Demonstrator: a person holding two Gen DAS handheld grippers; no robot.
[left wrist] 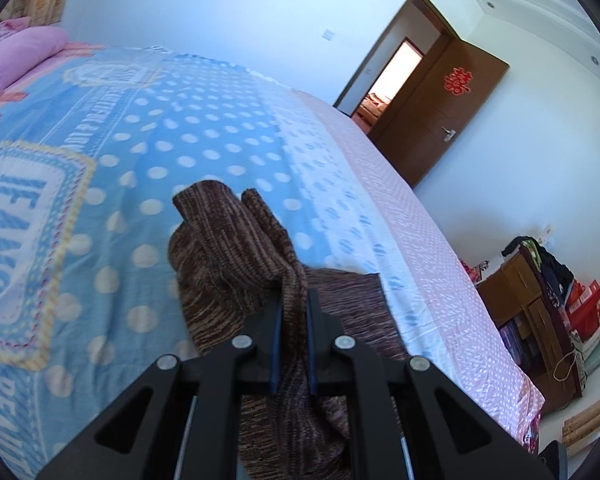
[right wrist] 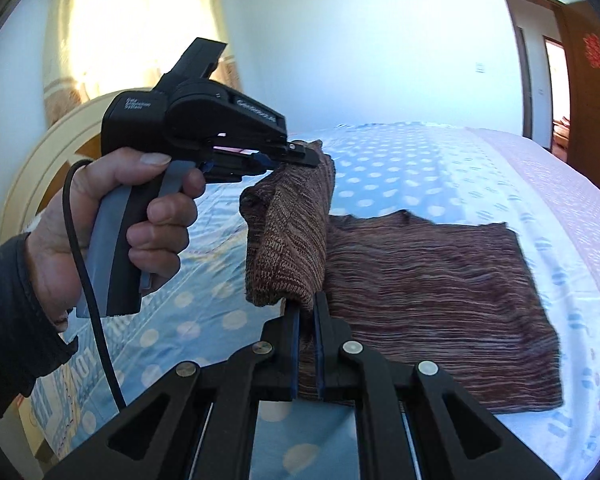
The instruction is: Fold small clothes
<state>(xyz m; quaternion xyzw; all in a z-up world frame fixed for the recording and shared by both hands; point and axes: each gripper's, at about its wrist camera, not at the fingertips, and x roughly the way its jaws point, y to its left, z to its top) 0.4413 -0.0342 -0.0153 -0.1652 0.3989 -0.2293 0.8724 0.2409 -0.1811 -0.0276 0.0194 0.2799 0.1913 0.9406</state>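
Fold in progress. Left gripper (right wrist: pixel 300 158) pinches the far corner of the brown knit garment (right wrist: pixel 440 280); right gripper (right wrist: pixel 308 308) pinches the near corner of that lifted left edge. The rest lies flat on the blue dotted bedspread (right wrist: pixel 400 160). Next, probably: carry the flap rightward, corners level. Open bedding right of garment; mattress edge beyond.

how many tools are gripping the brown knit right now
2. The left tool pinches the brown knit at its raised far edge; the right tool pinches the lifted near edge.
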